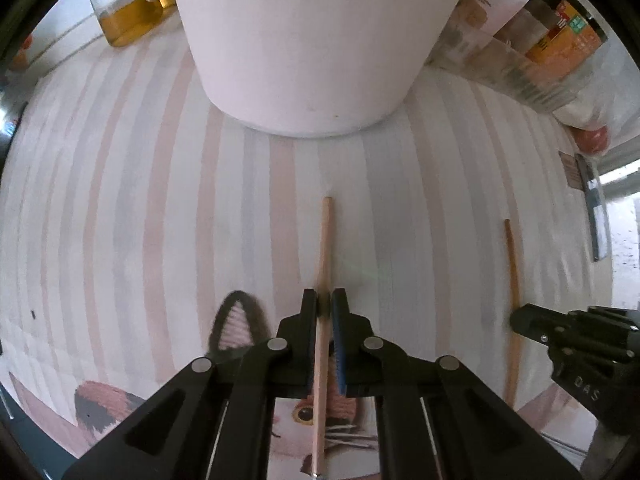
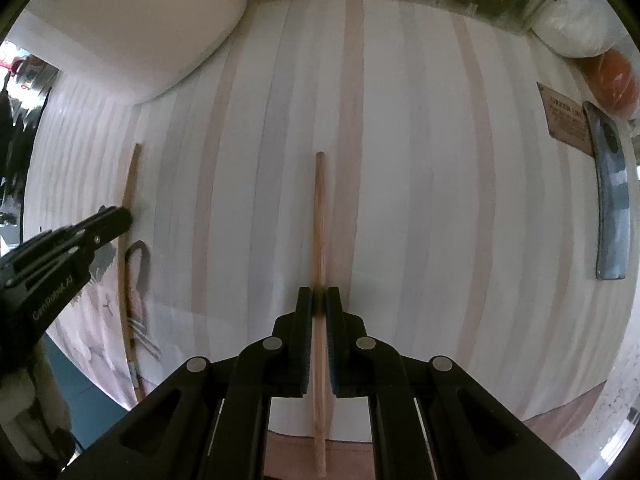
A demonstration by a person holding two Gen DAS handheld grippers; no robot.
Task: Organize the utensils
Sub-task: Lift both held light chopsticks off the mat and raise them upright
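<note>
Two wooden chopsticks lie lengthwise on a striped cloth. My left gripper (image 1: 324,300) is shut on one chopstick (image 1: 325,248), which points toward a large white holder (image 1: 304,40) just ahead. My right gripper (image 2: 319,300) is shut on the other chopstick (image 2: 320,216). In the left wrist view the right gripper (image 1: 524,320) and its chopstick (image 1: 512,268) show at the right. In the right wrist view the left gripper (image 2: 116,220) and its chopstick (image 2: 129,184) show at the left, with the white holder (image 2: 120,20) at the upper left.
A glass jar of amber liquid (image 1: 128,12) stands behind the holder at the left. Packaged jars and bags (image 1: 540,32) crowd the far right. A grey flat tool (image 2: 610,200) and a small card (image 2: 568,120) lie at the cloth's right edge.
</note>
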